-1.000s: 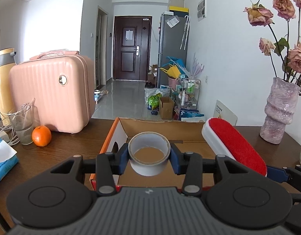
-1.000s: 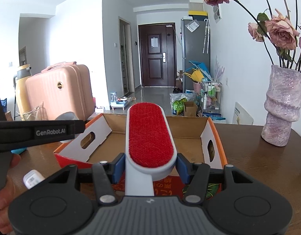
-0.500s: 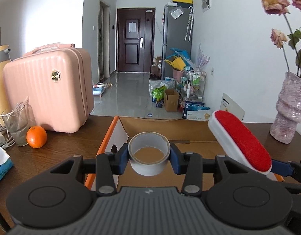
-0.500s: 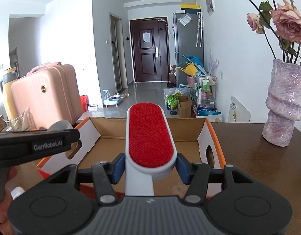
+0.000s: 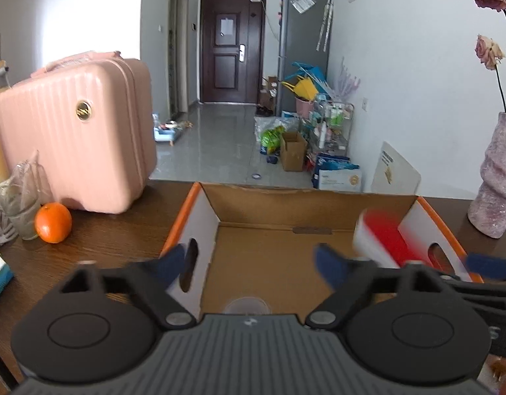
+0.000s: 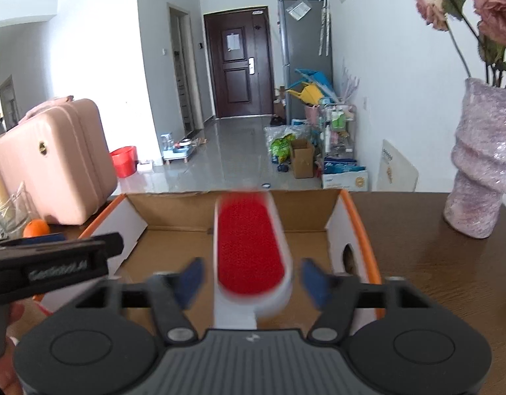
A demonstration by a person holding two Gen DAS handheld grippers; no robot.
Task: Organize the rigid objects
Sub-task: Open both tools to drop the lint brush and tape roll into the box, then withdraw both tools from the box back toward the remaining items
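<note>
The white plastic lint brush with its red fabric face [image 6: 251, 247] falls blurred into the open brown cardboard box [image 6: 161, 207], free of our right gripper [image 6: 251, 279], whose jaws have just been opening. We judge it light and stiff, best pinched at its narrow white handle. Our left gripper [image 5: 249, 263] has likewise just been opening, with nothing between its jaws
</note>
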